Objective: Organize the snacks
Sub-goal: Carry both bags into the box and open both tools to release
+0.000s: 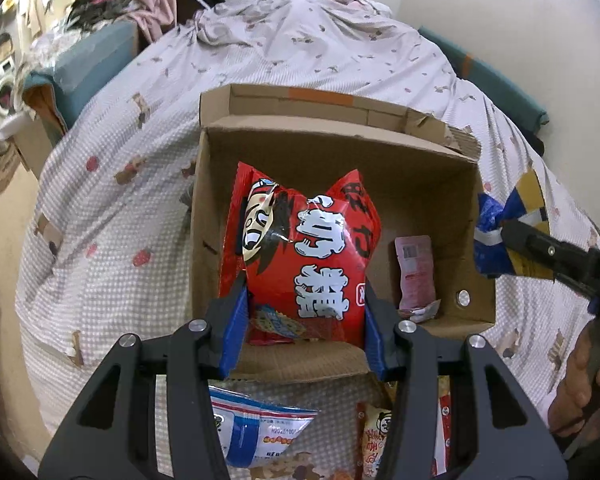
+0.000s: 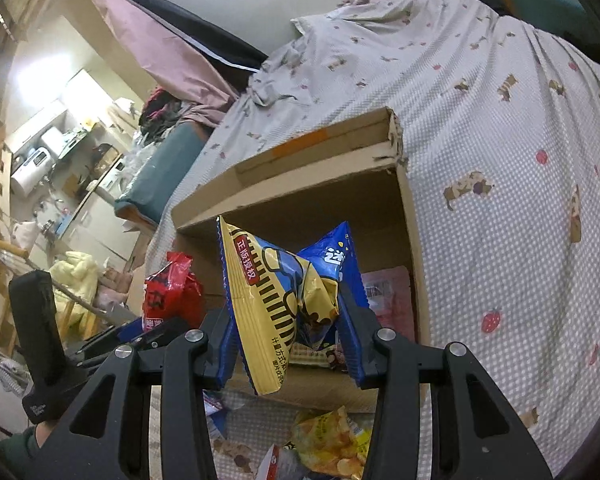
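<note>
My left gripper (image 1: 304, 312) is shut on a red snack bag (image 1: 300, 248) with white lettering, held above the open cardboard box (image 1: 340, 148) on the bed. A pink packet (image 1: 414, 270) lies inside the box at the right. My right gripper (image 2: 286, 328) is shut on a yellow and blue snack bag (image 2: 276, 300), hanging over the near edge of the same box (image 2: 300, 184). In the left wrist view the right gripper (image 1: 496, 228) comes in from the right with that blue bag (image 1: 490, 224). The red bag (image 2: 172, 292) also shows at the left of the right wrist view.
Loose snack packets lie on the dotted bedsheet (image 1: 112, 216) in front of the box: a blue and white one (image 1: 256, 428), a red one (image 1: 376, 440) and a yellow chip bag (image 2: 332, 444). A rumpled quilt (image 1: 300, 28) fills the far bed. A hand (image 1: 580, 380) holds the right gripper.
</note>
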Demonstrator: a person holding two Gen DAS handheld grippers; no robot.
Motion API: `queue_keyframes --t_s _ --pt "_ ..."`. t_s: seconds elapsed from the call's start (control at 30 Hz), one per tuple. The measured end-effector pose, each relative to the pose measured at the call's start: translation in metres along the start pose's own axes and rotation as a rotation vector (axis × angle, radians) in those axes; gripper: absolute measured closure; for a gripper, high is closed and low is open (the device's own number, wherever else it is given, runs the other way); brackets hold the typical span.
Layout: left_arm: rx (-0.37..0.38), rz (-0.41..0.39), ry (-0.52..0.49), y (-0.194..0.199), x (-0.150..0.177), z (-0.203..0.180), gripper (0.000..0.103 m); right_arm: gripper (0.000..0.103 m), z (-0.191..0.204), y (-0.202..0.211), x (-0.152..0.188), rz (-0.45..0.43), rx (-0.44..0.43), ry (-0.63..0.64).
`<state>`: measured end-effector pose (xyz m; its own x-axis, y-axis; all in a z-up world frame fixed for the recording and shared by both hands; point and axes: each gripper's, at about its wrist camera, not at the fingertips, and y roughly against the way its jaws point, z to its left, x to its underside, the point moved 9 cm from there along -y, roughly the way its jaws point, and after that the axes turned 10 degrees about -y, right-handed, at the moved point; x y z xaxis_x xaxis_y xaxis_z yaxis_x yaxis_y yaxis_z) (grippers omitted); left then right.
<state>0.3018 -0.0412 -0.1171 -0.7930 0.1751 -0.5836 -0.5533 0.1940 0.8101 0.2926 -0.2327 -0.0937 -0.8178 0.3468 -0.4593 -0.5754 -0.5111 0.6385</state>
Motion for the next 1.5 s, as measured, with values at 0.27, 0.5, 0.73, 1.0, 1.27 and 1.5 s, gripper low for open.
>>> queue_keyframes --t_s 0.27,0.5,0.73,1.0,1.27,1.5 --pt "-0.017 -0.008 0.001 -0.009 0.001 0.005 0.057 0.058 -0.022 -0.013 0.009 0.047 0.107 -0.008" --pt "-0.016 -0.001 -0.001 -0.011 0.003 0.005 0.056 0.056 -0.033 -0.015 0.011 0.067 0.133 -0.049" --pt "-0.011 0.008 0.016 -0.011 0.003 0.006 0.055 0.055 -0.032 -0.018 0.014 0.082 0.137 -0.053" --pt "-0.007 0.005 0.013 -0.01 0.004 0.005 0.054 0.055 -0.031 -0.017 0.013 0.07 0.132 -0.058" --pt "0.02 0.012 0.04 -0.007 0.004 0.005 0.053 0.055 -0.026 -0.017 0.013 0.076 0.1 -0.054" --pt "0.008 -0.031 -0.006 0.004 -0.002 -0.007 0.016 0.042 -0.027 -0.018 0.014 0.084 0.084 -0.082"
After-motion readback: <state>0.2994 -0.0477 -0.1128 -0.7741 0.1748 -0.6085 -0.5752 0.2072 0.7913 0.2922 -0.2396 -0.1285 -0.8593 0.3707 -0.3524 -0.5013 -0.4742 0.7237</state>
